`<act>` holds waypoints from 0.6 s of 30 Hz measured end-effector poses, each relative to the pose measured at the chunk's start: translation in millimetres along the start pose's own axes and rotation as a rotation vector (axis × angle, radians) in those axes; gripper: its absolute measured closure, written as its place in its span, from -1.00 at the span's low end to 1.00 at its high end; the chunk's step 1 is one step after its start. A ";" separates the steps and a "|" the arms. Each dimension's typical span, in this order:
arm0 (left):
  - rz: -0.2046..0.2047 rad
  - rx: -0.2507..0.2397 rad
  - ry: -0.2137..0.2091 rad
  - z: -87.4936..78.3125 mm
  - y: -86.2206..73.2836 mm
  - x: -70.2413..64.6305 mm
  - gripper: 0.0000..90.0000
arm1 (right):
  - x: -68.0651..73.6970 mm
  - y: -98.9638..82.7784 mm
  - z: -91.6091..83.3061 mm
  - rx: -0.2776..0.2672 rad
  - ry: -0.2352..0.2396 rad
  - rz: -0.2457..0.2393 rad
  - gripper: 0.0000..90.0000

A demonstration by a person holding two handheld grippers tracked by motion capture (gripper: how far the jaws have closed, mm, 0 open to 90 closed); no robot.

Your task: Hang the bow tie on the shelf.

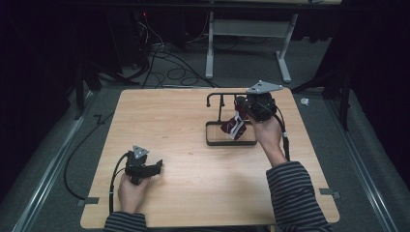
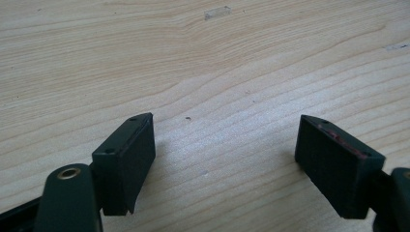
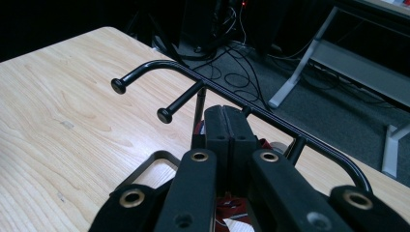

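Overhead, a light wooden table (image 1: 193, 159) stood on a grey floor, with a person's two striped sleeves entering from the near edge. The left gripper (image 1: 153, 168) rested low over bare wood at the table's near left, held in the left hand (image 1: 131, 189); in the left gripper view its jaws stood wide apart with nothing between them. At the far right of the table sat a black metal rack (image 1: 220, 140) with a rectangular base, an overhead rail and short pegs. The right gripper (image 1: 241, 114), in the right hand (image 1: 268, 135), was raised beside the rail, its jaws pressed together on a dark red and white cloth (image 1: 232, 126) that hung down over the rack's base. Cables lay on the floor beyond.
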State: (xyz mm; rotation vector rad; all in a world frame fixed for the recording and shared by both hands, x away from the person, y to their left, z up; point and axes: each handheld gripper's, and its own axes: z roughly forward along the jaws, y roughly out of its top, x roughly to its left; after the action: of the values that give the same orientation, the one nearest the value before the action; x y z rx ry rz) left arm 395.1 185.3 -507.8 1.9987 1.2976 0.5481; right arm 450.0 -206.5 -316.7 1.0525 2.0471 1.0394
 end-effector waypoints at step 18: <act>0.001 0.000 -0.001 -0.1 -0.2 -0.1 -0.50 | -2.9 1.4 12.2 0.040 -0.038 -0.010 1.00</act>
State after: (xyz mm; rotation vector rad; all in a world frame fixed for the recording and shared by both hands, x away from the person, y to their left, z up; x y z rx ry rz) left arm 394.8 185.3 -507.8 1.9993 1.2957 0.5475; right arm 461.4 -204.0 -321.3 1.0733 2.0478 0.9699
